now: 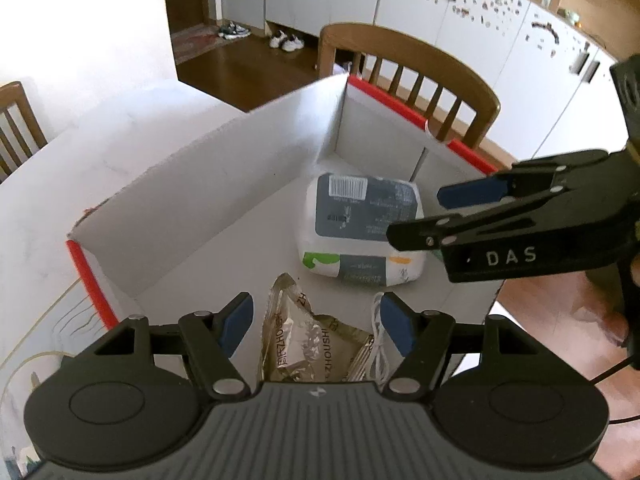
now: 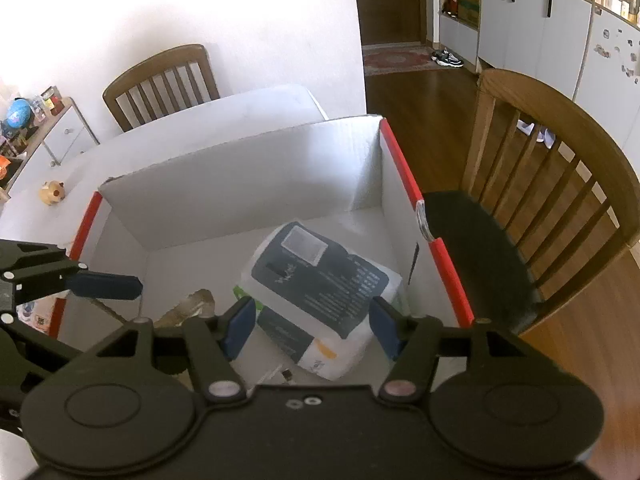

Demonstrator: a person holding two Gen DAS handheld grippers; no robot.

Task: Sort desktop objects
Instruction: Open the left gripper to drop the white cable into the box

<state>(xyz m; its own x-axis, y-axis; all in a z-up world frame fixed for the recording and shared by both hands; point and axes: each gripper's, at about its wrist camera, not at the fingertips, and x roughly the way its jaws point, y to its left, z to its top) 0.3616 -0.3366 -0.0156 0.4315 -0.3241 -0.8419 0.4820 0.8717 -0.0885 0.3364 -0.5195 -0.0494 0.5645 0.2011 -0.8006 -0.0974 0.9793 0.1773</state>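
A white cardboard box with red-edged rims (image 1: 86, 276) (image 2: 404, 172) stands on the white table. Inside lie a white and grey tissue pack (image 1: 360, 224) (image 2: 320, 288), a crinkled gold snack bag (image 1: 304, 340) (image 2: 188, 308) and a coiled white cable (image 1: 378, 344). My left gripper (image 1: 316, 326) is open and empty, held over the snack bag and cable. My right gripper (image 2: 312, 326) is open and empty, held over the tissue pack; it also shows in the left wrist view (image 1: 424, 216) at the right.
A wooden chair (image 1: 420, 76) (image 2: 552, 184) with a dark seat stands just beyond the box's far side. Another chair (image 2: 160, 80) is at the table's far end. A small round brown toy (image 2: 52, 194) sits on the table left of the box.
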